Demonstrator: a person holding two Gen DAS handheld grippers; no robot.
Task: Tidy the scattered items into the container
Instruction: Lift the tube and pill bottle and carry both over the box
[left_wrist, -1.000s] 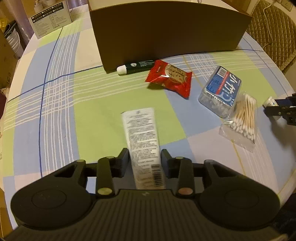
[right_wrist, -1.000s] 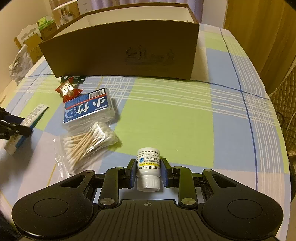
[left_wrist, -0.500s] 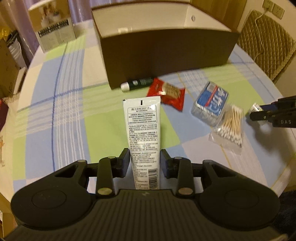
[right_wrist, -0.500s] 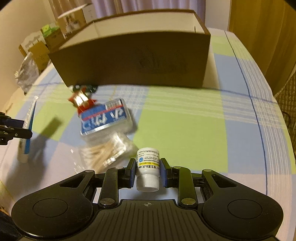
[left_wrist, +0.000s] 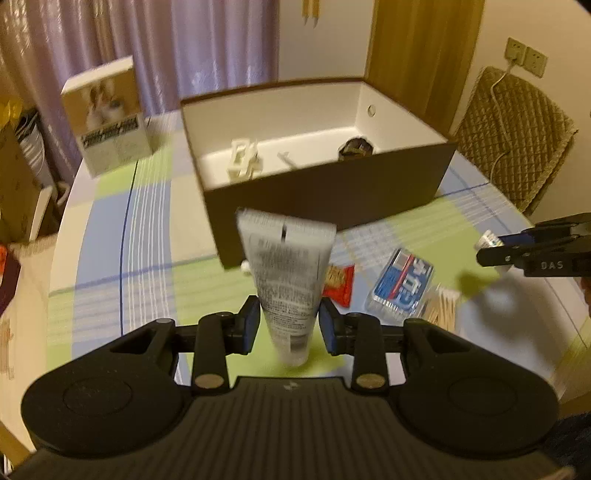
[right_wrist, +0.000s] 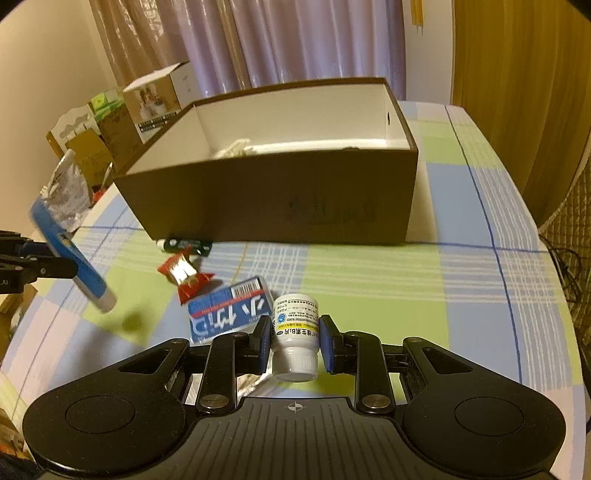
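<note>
The left tool (left_wrist: 289, 325) was clenched on a white tube (left_wrist: 286, 280) covered with small print. The tube was up in the air, tilted, with its flat end toward the brown box (left_wrist: 325, 192). From the right wrist view, the same tube showed a blue side and hung above the bench (right_wrist: 369, 273), to the left of the box.

The right tool (right_wrist: 294, 341) gripped a small white pill bottle (right_wrist: 295, 338) with its cap pointing back at the camera. The bottle was off the bench too.

The box stood open on the checked cloth. Inside it lay a white plastic thing (left_wrist: 243, 158) and a dark round thing (left_wrist: 355, 147); the view was too blurry to tell what they were.

On the bench, in front of the box, lay a dark green tube (right_wrist: 184, 244) right against the box wall, a red snack packet (right_wrist: 183, 275) just beside it, a blue and clear pack (right_wrist: 227, 314), and a bag of cotton swabs (left_wrist: 441, 308) next to that pack.

A picture box (left_wrist: 109, 114) stood to the left of the brown box.
</note>
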